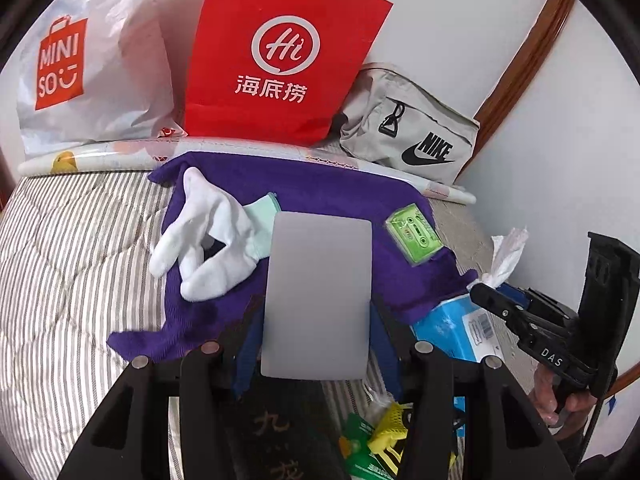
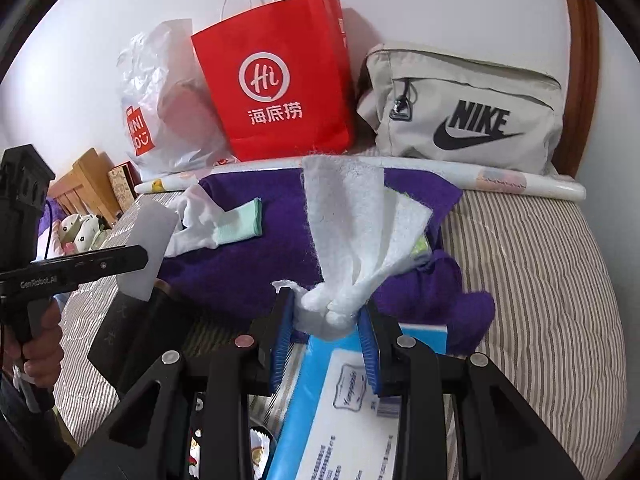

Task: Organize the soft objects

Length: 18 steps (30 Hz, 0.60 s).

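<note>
Left gripper point(image 1: 316, 344) jaws clamp the card point(image 1: 318, 294), right gripper point(image 2: 328, 320) jaws clamp the tissue point(image 2: 352, 232), clearing the towel point(image 1: 320, 192).

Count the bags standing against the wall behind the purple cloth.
3: a white Miniso plastic bag at left, a red Haidilao paper bag in the middle, a beige Nike pouch at right. More may be hidden behind them.

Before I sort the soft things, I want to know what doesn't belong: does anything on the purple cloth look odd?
Yes. A hard green cassette-style case lies on the purple cloth beside the white socks, not a soft item. The cloth itself is rumpled, its corner draped over the blue box.
</note>
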Tool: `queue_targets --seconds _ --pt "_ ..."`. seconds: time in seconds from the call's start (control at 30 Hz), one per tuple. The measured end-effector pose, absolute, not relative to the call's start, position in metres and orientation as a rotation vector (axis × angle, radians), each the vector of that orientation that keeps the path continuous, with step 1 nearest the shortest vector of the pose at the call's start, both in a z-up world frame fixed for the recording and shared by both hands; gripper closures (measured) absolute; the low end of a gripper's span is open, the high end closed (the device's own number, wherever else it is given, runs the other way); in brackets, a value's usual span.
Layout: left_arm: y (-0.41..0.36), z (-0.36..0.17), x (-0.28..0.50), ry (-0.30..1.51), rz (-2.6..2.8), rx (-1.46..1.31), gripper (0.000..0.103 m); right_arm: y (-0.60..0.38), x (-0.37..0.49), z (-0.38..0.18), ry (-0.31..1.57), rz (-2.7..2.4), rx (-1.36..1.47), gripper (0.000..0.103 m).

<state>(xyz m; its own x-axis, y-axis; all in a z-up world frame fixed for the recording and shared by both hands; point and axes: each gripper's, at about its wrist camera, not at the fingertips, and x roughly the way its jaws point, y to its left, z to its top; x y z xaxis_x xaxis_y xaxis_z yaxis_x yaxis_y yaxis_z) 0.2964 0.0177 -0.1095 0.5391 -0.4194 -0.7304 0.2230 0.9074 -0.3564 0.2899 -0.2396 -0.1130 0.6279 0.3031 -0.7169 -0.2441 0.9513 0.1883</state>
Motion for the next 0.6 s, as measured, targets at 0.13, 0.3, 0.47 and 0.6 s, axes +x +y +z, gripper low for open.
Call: queue_targets --seconds 0.13,0.3,0.47,0.6 --pt "0.015 -0.111 0.31 0.943 -0.386 -0.232 0.054 -0.236 0.301 -0.113 0.842 0.32 0.056 0.071" --pt "0.012 -0.113 0.324 0.951 -0.378 -0.225 0.054 -0.235 0.317 -0.115 0.861 0.316 0.05 0.071" --pt "0.013 -0.118 0.338 0.974 -0.354 -0.217 0.054 -0.239 0.335 -0.123 0.903 0.301 0.061 0.071" --pt "0.017 -0.119 0.347 0.972 -0.348 -0.226 0.054 -0.244 0.345 -0.136 0.965 0.268 0.059 0.071"
